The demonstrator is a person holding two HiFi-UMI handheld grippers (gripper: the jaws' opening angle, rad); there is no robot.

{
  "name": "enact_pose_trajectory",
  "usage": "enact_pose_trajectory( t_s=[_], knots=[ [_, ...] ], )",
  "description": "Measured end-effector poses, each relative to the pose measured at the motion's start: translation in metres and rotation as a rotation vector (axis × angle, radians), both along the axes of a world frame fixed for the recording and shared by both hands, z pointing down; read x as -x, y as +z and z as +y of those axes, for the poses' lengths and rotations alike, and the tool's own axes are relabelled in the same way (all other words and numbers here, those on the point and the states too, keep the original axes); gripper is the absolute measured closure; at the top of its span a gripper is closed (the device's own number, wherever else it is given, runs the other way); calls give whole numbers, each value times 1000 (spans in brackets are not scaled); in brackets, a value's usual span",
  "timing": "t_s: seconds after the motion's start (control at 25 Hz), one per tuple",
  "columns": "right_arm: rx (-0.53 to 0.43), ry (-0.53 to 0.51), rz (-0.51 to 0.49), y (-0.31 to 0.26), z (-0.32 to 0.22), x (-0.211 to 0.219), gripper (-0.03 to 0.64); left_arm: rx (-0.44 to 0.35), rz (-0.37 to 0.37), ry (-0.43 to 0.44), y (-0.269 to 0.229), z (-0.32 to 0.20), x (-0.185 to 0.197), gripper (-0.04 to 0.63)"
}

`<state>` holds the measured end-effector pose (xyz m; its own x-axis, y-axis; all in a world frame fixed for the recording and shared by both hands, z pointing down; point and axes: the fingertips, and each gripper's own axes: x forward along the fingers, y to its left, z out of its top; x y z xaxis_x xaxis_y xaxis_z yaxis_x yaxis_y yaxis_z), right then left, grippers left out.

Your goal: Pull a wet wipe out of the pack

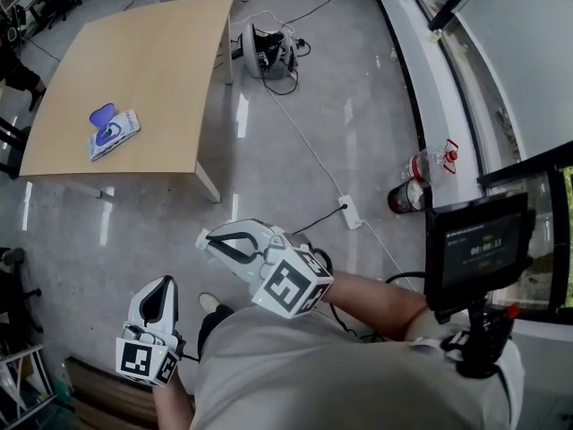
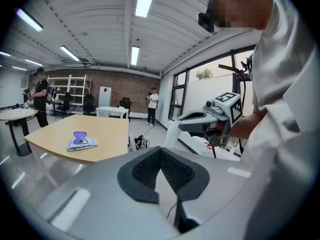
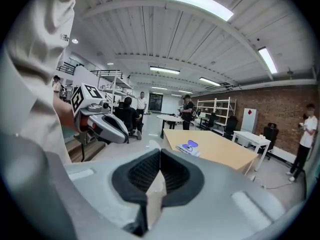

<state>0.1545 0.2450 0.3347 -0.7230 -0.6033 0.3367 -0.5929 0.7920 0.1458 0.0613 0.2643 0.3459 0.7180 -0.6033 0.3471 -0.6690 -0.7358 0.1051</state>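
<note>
Head view | wipe pack (image 1: 114, 132) on table (image 1: 152, 52) | left gripper (image 1: 165, 283), right gripper (image 1: 205, 237): jaws together

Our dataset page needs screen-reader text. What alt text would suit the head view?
Looking down from a person's head: the wet wipe pack, its blue flap up, lies on a wooden table at upper left, far from the left gripper and right gripper, both held close to the person's body above a grey floor.
</note>
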Motion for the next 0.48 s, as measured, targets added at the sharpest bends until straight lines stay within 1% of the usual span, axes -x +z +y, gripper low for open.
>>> enact_pose_trajectory(
  t_s=[0.16,0.36,0.44,0.48],
  knots=[
    [-9,26,-3,6,1,-18,612,-14,2,31,7,-8,-18,589],
    [-10,45,2,3,-1,-27,612,-48,14,62,-4,-23,-32,589],
    [-7,39,8,2,9,-19,612,-58,21,61,-9,-14,-25,589],
    [-4,34,10,0,19,-8,612,-58,26,57,-11,-3,-13,589]
  ],
)
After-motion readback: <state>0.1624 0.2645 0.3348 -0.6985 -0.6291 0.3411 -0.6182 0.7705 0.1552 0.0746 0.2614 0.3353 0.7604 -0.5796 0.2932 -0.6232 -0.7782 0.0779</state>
